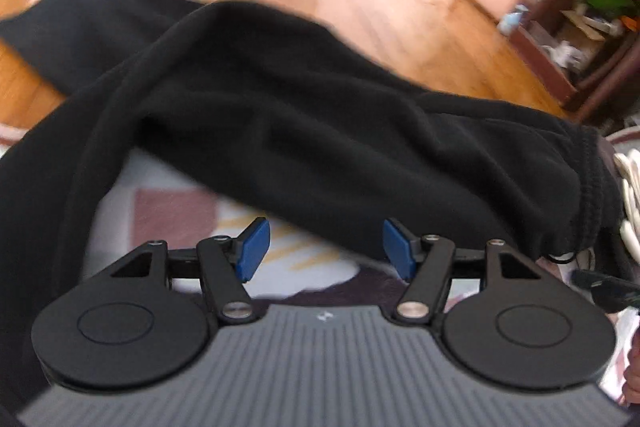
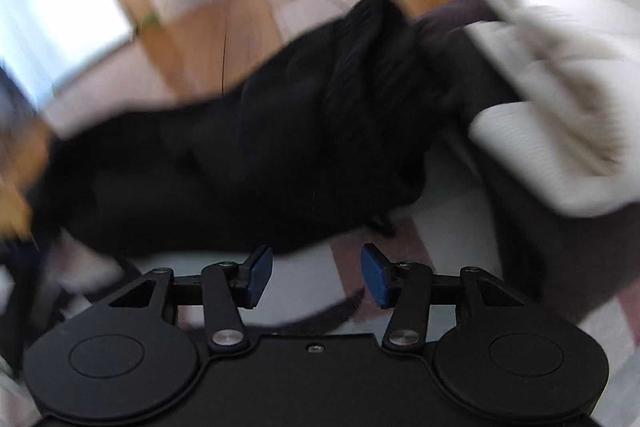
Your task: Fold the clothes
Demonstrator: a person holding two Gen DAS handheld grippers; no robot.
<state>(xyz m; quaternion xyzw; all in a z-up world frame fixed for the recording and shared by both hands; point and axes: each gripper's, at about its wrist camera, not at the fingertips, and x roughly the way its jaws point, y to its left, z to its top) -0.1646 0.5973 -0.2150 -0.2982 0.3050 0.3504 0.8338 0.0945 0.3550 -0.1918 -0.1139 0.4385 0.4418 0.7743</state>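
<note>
Ahead of the left hand-held gripper (image 1: 324, 251), a black garment (image 1: 280, 115) lies crumpled across a patterned rug (image 1: 176, 211) and runs out onto the wooden floor (image 1: 400, 27). Its ribbed hem sits at the right edge. The blue pads (image 1: 253, 249) stand apart with nothing between them, just short of the cloth. A small pale mark shows on the grey ribbed housing, too faint to read. A dark wooden shelf (image 1: 592, 39) with clutter stands far right.

From the right wrist, much is blurred. The right hand-held gripper (image 2: 318, 275) also has its jaws apart and empty, close to the same black garment's near edge. White folded fabric (image 2: 560, 99) lies to the right. No writing can be read.
</note>
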